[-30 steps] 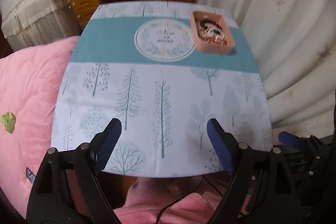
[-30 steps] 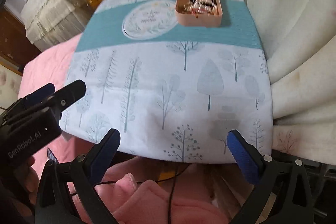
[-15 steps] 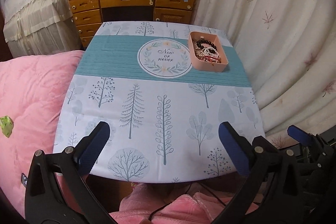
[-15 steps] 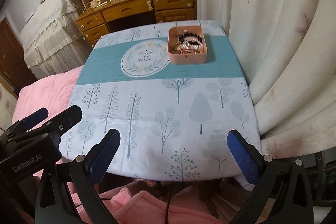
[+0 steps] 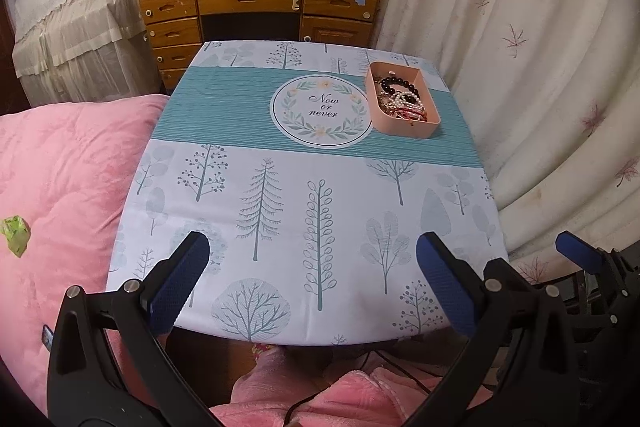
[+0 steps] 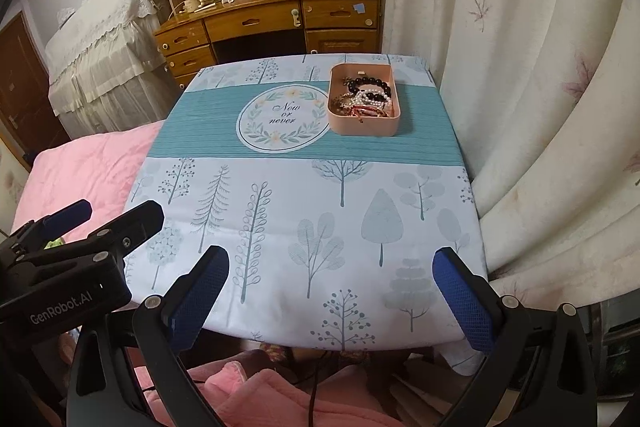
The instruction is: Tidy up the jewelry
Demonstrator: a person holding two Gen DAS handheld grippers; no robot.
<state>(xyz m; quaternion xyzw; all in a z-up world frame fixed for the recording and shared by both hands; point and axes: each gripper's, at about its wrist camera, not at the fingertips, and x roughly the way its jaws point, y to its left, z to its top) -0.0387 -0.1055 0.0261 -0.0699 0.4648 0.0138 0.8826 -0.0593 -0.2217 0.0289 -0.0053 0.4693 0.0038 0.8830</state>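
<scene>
Above table (image 5: 304, 219), left tool (image 5: 312, 279) and right tool (image 6: 328, 287) gape empty.

Each camera sits behind its own claw and looks forward and down along the fingers, from over the near edge of the table (image 5: 304, 227). The left gripper (image 5: 312, 263) frames the cloth straight ahead; the right gripper (image 6: 332, 279) does likewise from a spot further right. Both views share the tabletop, the pink tray (image 5: 404, 125) far ahead and right of each claw, and the wooden desk (image 6: 272, 23) beyond.
</scene>
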